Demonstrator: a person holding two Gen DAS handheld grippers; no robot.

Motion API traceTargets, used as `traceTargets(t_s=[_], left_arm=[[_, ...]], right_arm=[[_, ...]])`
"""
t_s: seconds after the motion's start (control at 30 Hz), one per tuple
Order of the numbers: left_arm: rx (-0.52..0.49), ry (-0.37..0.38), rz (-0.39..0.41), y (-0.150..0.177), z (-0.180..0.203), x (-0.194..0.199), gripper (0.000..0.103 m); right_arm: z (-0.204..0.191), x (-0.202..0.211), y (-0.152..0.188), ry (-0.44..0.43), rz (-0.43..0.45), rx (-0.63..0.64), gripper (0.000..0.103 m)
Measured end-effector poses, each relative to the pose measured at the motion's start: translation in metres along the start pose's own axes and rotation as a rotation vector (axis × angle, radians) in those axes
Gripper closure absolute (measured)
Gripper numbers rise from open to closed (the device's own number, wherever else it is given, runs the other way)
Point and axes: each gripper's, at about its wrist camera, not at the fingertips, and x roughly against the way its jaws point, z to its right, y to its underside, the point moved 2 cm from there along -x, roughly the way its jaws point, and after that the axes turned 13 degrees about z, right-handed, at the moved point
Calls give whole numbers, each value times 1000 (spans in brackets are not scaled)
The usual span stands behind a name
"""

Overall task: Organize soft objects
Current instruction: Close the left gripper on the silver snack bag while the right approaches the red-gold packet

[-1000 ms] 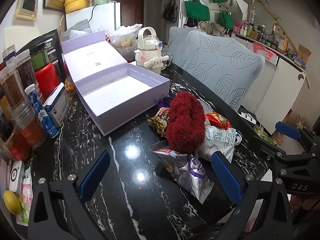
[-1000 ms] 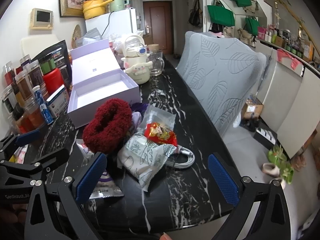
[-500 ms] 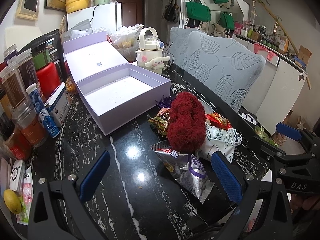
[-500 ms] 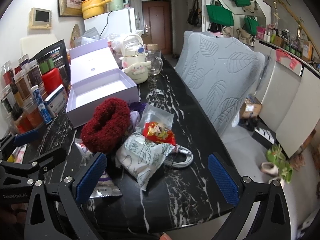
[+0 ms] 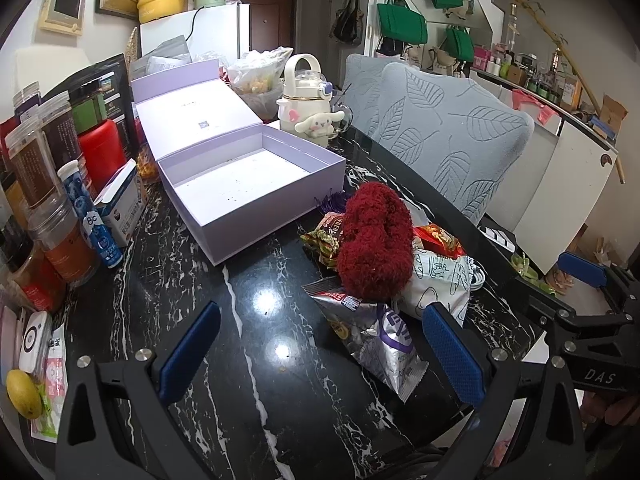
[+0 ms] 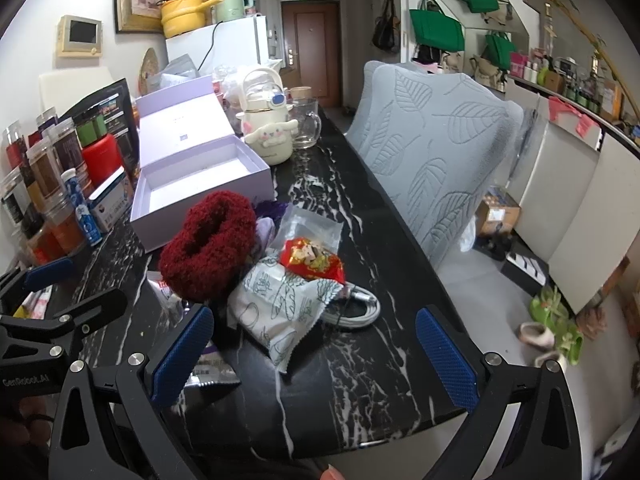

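Where packets pile, fuzzy dark-red knit roll (image 5: 374, 248), ring-shaped

The open box (image 5: 248, 184) sits on the table (image 5: 248, 360). Right of the box and nearer the camera lies a heap of packets (image 5: 376, 332) with a fuzzy scrunchie (image 5: 376, 248) on top. Left of the box stand jars (image 5: 60, 236); behind it, a kettle-shaped bottle (image 5: 306, 100); beyond the table's right edge, a chair (image 5: 448, 136).
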Motion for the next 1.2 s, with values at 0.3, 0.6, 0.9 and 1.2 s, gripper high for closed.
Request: traceTargets(t_s=[0.3, 0.6, 0.9, 1.2], left_arm=[[18, -22, 2, 5, 1, 8, 0], [63, -48, -29, 20, -3, 5, 0], [71, -22, -73, 31, 8, -11, 0], [56, -2, -150, 39, 21, -45, 0]], right_arm=[[6, 11, 7, 0, 12, -10, 0], [13, 9, 24, -14, -23, -10, 0], [25, -5, 37, -35, -65, -24, 0], [38, -25, 39, -49, -95, -29, 0]])
